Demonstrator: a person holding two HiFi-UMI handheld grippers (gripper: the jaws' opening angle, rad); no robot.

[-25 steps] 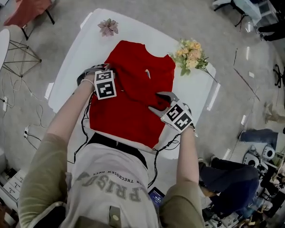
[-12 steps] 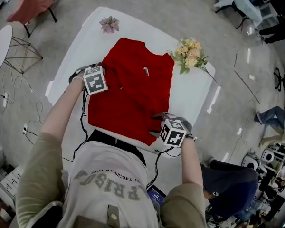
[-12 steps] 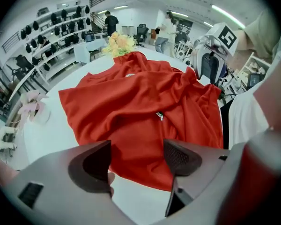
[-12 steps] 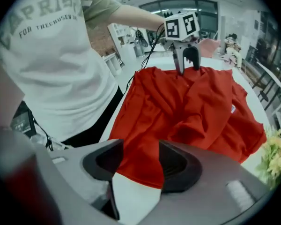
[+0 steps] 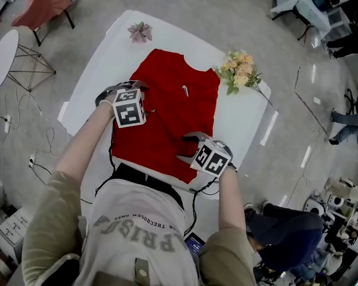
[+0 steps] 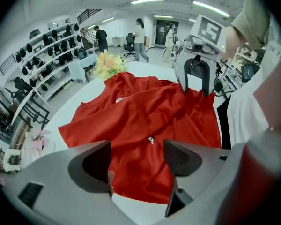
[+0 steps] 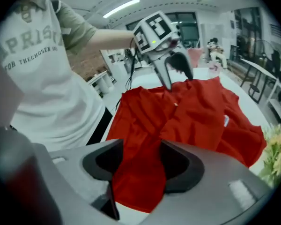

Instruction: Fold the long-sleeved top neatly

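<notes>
Both jaws apart, left gripper (image 5: 122, 87), right gripper (image 5: 182, 148), over red top (image 5: 170, 109)

1. The right gripper (image 5: 182, 148) was first over the right side of the red top (image 5: 167, 106), close to its edge. It then went down toward the hem, near the person's body. Now it has come inward, and its jaws stand over the lower part of the top.
2. The left gripper (image 5: 122, 88) went outward to the left edge of the top, and now it is back a little over the cloth.
3. Far on the right, a walking person's legs (image 5: 345, 121) have moved farther along the floor.
</notes>
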